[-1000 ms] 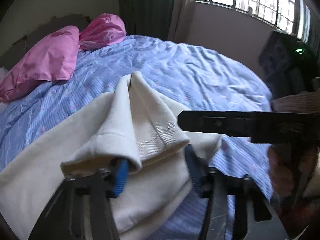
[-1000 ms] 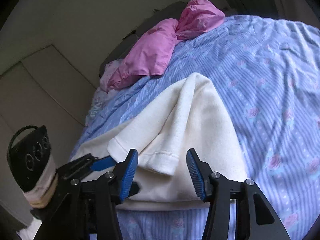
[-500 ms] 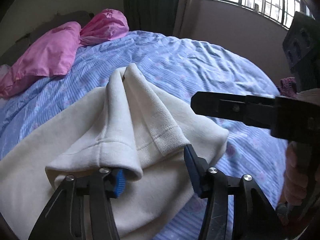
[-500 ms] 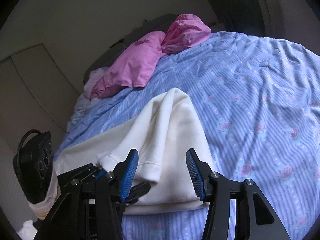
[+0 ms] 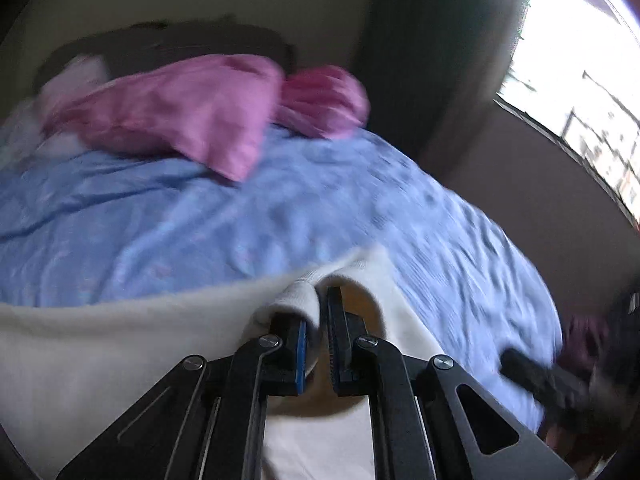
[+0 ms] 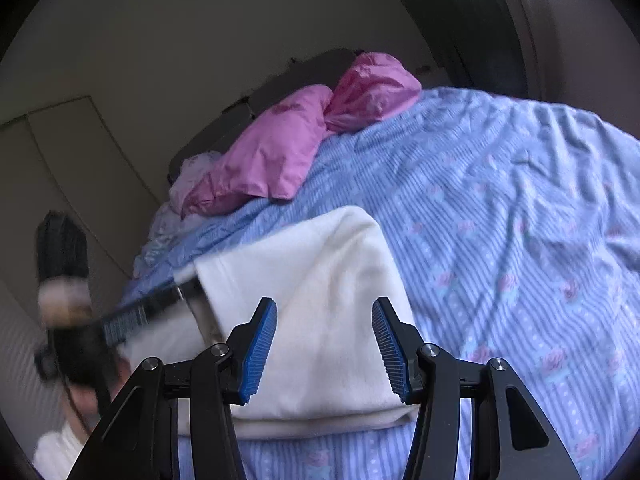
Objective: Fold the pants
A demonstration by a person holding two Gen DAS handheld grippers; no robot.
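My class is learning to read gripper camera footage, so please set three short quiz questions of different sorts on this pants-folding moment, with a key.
1. True or false: the left gripper is shut on a fold of the cream knit pants.
2. Multiple choice: the right gripper is (A) clamped on the pants, (B) open above the pants, (C) gripping a pillow.
3. Fill the gap: the two crumpled pink pillows lie at the far end of the ____ striped bedsheet with small flowers.

Key: 1 true; 2 B; 3 blue.
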